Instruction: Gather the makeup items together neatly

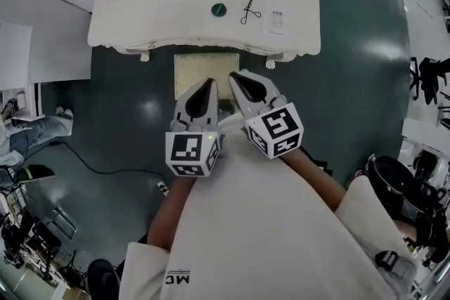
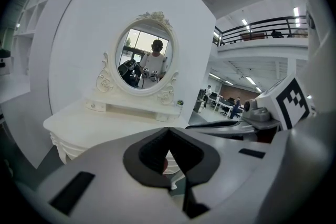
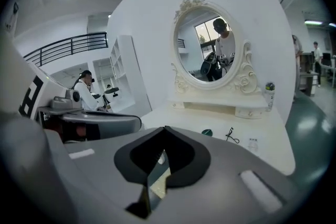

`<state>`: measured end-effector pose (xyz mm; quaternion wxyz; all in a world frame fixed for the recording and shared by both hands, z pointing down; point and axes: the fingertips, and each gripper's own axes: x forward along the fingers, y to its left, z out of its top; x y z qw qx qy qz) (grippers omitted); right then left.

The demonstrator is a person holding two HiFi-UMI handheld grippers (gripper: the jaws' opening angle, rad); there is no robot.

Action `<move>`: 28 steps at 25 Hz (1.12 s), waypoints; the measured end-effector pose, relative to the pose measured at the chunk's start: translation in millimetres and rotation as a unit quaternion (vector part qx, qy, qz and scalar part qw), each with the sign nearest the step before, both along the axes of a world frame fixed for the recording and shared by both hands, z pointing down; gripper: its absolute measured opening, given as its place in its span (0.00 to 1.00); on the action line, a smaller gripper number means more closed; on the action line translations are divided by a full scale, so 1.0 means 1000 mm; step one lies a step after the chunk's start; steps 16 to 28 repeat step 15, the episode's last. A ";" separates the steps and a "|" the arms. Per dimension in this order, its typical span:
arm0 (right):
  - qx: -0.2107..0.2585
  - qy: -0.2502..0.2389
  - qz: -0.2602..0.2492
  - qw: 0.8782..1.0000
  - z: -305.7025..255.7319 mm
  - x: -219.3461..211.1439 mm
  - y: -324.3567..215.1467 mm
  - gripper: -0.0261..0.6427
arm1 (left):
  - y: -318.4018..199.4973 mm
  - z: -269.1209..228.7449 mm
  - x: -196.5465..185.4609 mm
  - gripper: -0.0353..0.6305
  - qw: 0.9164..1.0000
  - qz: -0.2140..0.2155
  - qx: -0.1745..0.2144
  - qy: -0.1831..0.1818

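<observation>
Jaws first: the left gripper (image 2: pixel 168 130) has its dark pads pressed tip to tip, with nothing between them. Same story on the right gripper (image 3: pixel 165 129): pads together, empty. Both are held side by side in front of the person's chest, noses near each other, aimed toward twelve o'clock and tipped a little downward.

Right under those noses in the head view sits a beige stool (image 1: pixel 193 70), tucked up against the front edge of the white dressing table (image 1: pixel 140 17).

Out onto the tabletop now, and the makeup items are all well apart from both grippers. A round green disc (image 1: pixel 219 9) lies at twelve o'clock from the tips. A black eyelash curler (image 1: pixel 249 12) lies near it, at its three o'clock. A small clear packet (image 1: pixel 276 20) comes next along, again at three o'clock. The three make a loose row, none touching another.

Further back, a small bottle (image 3: pixel 269 93) with a dark cap stands upright at the right end of the raised shelf, at about one o'clock, well apart from that row.

Behind the shelf rises an oval mirror (image 3: pixel 206 42) in a scrolled white frame, reflecting the person. Dark green floor (image 1: pixel 351 81) surrounds the table, and a black cable (image 1: pixel 98 165) trails across it at eight o'clock.
</observation>
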<state>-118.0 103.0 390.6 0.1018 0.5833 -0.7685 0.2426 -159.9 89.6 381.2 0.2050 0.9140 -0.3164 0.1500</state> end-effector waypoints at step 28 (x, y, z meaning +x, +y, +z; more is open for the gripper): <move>-0.022 0.003 0.039 0.999 0.013 -0.015 0.033 0.04 | 0.022 0.025 -0.012 0.06 1.000 0.008 -0.030 -0.001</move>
